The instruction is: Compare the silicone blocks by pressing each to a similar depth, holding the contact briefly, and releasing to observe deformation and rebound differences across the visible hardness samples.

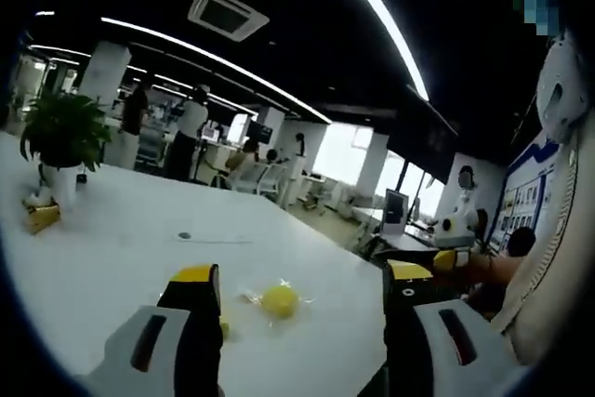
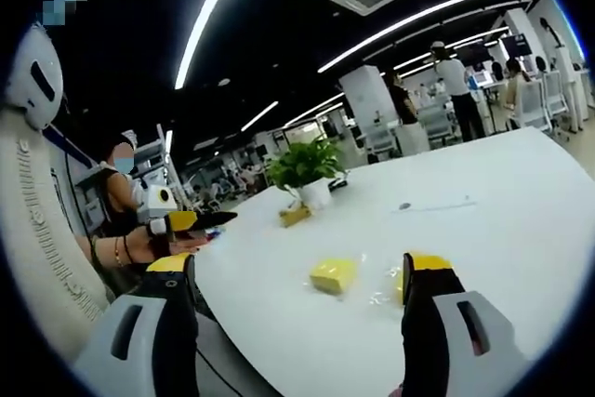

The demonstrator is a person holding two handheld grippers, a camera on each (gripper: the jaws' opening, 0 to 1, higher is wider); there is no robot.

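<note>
Yellow silicone block (image 2: 334, 275) flat on the white table (image 2: 483, 220), long axis running left-right across the right gripper view, between spread jaws. Right gripper (image 2: 302, 290) released, raised above. Left gripper (image 1: 303, 290) likewise released, over a round yellow sample (image 1: 279, 300).

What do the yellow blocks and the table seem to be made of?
The yellow blocks look like soft, matt silicone or foam; each seems to lie in a clear glossy wrapper, judging by glints at the edges. The round yellow piece looks alike. The table seems a hard, smooth white laminate with a faint sheen.
</note>
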